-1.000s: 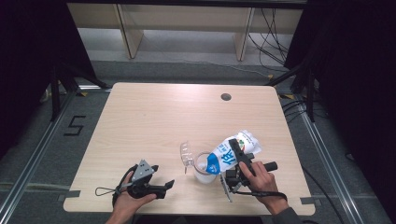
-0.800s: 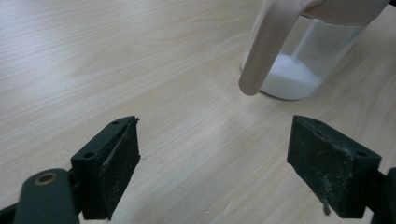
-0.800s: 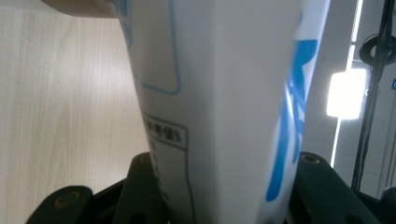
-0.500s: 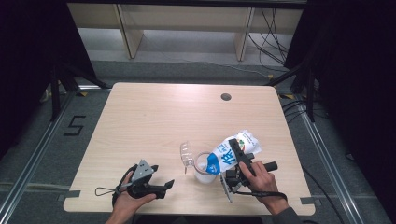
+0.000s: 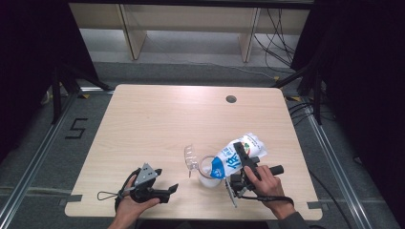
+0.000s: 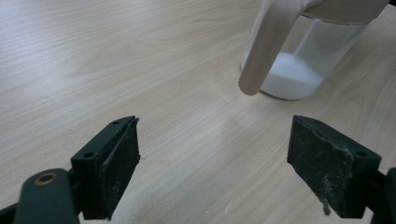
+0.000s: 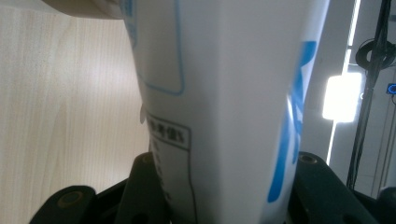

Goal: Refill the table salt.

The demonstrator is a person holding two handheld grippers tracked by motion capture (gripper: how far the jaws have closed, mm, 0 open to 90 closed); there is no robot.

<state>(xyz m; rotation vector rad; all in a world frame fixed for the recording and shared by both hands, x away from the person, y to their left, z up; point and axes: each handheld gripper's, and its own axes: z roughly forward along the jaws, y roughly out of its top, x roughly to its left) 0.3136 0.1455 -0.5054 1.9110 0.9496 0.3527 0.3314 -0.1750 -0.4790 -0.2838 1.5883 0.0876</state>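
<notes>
With the right gripper (image 5: 241,168) clamping the tilted bag (image 5: 237,155) and the left gripper (image 5: 165,192) wide open, keep the mouth over the jar (image 5: 208,174) near the tabletop's front edge and pour slowly.

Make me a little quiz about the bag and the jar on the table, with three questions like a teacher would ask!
1. True or false: the right gripper is shut on the white and blue bag.
2. Which way does the bag lean? A) mouth tipped down over the clear jar B) standing upright on the table C) lying flat beside the jar
3. Fill in the blank: the left gripper rests on the table with its jaws ____ and nothing between them.

Key
1. True: both jaws press the bag's sides in the right gripper view.
2. A: the blue end sits over the jar, which holds some white powder.
3. Open.
</notes>
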